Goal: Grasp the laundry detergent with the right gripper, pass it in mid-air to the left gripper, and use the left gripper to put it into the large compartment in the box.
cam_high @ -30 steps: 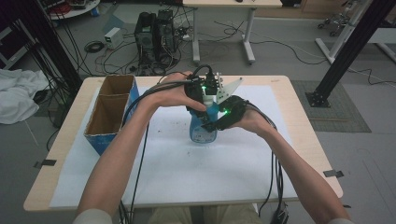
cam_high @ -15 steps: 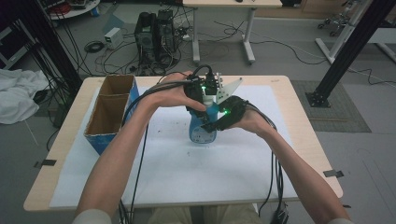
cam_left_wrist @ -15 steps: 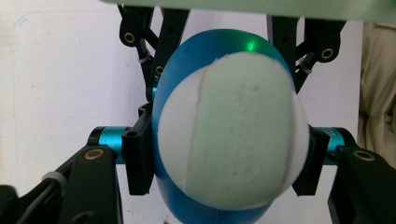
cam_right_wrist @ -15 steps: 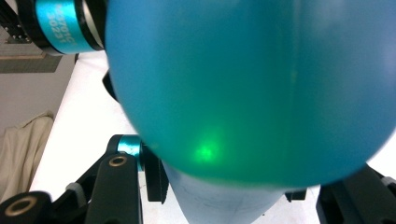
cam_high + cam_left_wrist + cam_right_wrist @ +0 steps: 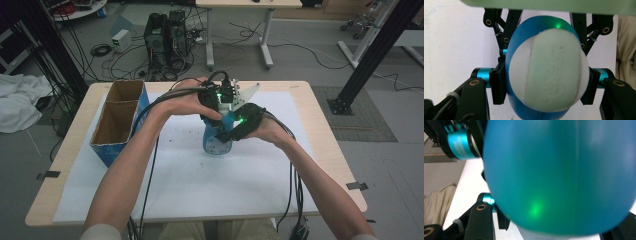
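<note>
Bottle could tip as right grip loosens.
Left gripper (image 5: 544,82) jaws clamped on blue bottle (image 5: 218,142) cap; right gripper (image 5: 235,131) jaws just opening around its body, standing on counter (image 5: 300,165).

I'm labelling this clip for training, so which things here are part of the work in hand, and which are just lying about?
In the job:
- blue bottle with its white cap
- left tongs, clamped on the bottle's top
- right tongs, at the bottle; their jaws have just been opening

Lying about:
- cardboard box at the table's left
- white sheet covering the table
</note>
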